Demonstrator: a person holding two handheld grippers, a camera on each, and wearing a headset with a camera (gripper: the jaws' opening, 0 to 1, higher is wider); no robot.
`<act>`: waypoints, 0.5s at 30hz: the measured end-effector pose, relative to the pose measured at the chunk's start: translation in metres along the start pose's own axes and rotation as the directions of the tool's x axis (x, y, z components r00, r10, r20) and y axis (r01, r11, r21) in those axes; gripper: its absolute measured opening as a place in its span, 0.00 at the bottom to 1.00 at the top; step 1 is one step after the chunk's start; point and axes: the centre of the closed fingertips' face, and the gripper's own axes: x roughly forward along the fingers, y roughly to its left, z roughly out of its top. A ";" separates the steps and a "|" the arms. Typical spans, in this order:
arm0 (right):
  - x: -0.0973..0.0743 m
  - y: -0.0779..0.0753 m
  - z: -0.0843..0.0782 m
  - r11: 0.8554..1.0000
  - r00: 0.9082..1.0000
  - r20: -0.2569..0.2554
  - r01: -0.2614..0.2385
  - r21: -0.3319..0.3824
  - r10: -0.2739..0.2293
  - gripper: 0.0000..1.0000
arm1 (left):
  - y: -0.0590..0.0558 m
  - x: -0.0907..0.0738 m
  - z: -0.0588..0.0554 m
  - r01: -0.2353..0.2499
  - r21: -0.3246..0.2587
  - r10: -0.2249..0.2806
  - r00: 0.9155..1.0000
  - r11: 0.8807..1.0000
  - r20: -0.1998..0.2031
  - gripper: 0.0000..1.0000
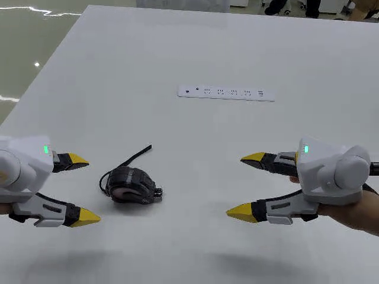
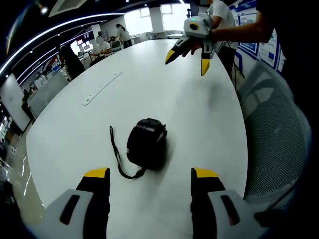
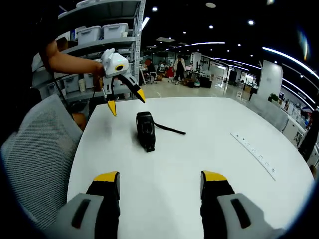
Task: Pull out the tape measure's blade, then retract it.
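A black tape measure [image 1: 132, 185] with a black wrist strap [image 1: 133, 158] lies on the white table [image 1: 195, 53], its blade not drawn out. My left gripper [image 1: 80, 189] hovers just to its left, open, yellow tips pointing at it. My right gripper [image 1: 247, 186] is open too, well to the right of the tape measure. In the left gripper view the tape measure [image 2: 146, 143] sits a short way ahead between the jaws, with the right gripper [image 2: 189, 56] far beyond. In the right gripper view the tape measure [image 3: 145, 130] lies farther off, the left gripper [image 3: 124, 95] above it.
A white power strip [image 1: 226, 93] lies flat at the middle of the table beyond the grippers. A mesh chair [image 3: 37, 154] stands by the table's near edge. Shelving with bins [image 3: 99, 35] and people stand in the background.
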 end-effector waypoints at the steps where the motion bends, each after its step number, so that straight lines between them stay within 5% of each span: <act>1: 0.002 0.000 0.000 1.000 1.000 0.000 -0.003 -0.002 0.003 0.67 | 0.000 0.001 0.000 0.002 0.002 -0.002 1.000 1.000 -0.002 0.62; 15: 0.030 0.001 0.008 0.999 0.999 0.009 -0.040 -0.033 0.041 0.63 | 0.006 0.008 -0.004 0.037 0.062 -0.035 0.999 0.997 -0.036 0.59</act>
